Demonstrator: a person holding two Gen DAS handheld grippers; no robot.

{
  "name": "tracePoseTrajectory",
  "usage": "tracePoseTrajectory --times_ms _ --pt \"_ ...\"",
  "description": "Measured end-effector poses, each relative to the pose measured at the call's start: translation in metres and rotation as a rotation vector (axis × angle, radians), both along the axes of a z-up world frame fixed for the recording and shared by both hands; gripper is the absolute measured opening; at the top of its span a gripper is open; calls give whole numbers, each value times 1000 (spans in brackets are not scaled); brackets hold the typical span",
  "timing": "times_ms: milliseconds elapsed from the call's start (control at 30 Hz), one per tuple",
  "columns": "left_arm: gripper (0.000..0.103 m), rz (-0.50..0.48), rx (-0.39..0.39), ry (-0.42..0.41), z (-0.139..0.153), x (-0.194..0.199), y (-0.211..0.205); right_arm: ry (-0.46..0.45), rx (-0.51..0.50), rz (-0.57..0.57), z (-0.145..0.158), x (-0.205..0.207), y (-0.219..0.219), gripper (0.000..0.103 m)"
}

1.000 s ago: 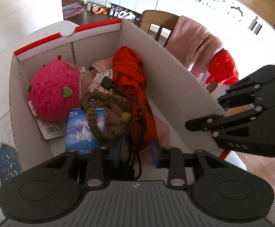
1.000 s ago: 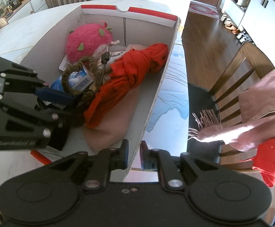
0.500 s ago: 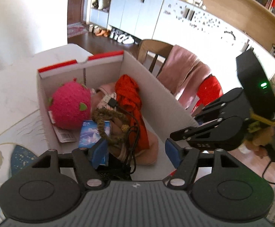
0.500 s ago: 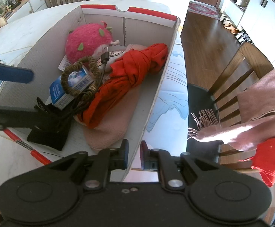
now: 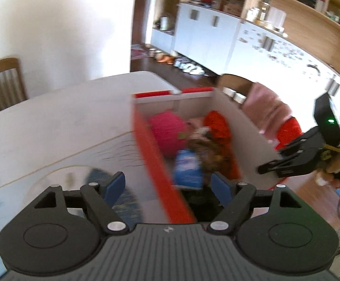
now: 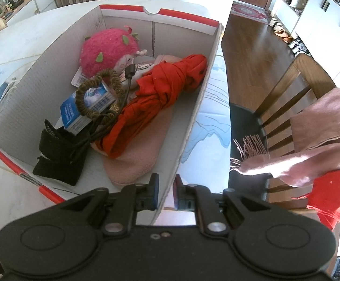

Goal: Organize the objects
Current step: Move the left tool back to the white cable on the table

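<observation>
While the left tongs hang spread wide with nothing between their blue pads, the right tongs are clamped on the near end of the long side wall of the cardboard box, one pad inside that wall and one outside it. Seen from the left tongs, the box stands on the white surface straight ahead, its red-edged left wall running forward from between the spread fingers, so that one pad sits outside the box and the other over its interior; that view is blurred and the contents show only as patches of colour. From the right tongs the inside is clear: a pink blanket lies just ahead and to the left of the fingertips, with a knotted red cloth resting on it and reaching toward the far end. Further left lies a black pouch near the front wall, and beyond it a blue tissue pack with a braided brown cord looped over it and a black cable trailing across. At the far end sits a pink plush fruit against the back wall. To the right of the right tongs, well apart from the box, a wooden chair carries a pink scarf and a red garment.
</observation>
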State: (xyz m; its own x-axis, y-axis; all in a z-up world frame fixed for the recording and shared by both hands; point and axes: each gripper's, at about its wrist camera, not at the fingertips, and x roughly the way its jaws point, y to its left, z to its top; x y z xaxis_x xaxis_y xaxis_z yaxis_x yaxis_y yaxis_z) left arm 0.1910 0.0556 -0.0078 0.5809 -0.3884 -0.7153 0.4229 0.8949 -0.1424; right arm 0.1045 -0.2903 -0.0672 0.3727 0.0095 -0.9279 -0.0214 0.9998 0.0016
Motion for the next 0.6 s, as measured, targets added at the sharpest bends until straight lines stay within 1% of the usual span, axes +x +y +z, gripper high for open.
tracePoseTrajectory --times_ms 167,300,367,467,567,600 --pt "86 105 35 14 -7 5 48 6 -11 -7 0 2 2 11" --pt "86 166 57 53 -21 11 75 10 -14 -14 1 3 2 11" --pt "86 188 79 81 -34 16 85 10 -19 -17 1 3 3 11" --pt "86 224 130 128 -58 23 96 13 -21 -23 1 4 4 11" --pt "86 266 197 150 -81 28 105 13 -24 -28 1 4 4 11" --pt "86 275 205 167 -89 29 108 14 -26 -30 1 4 4 11"
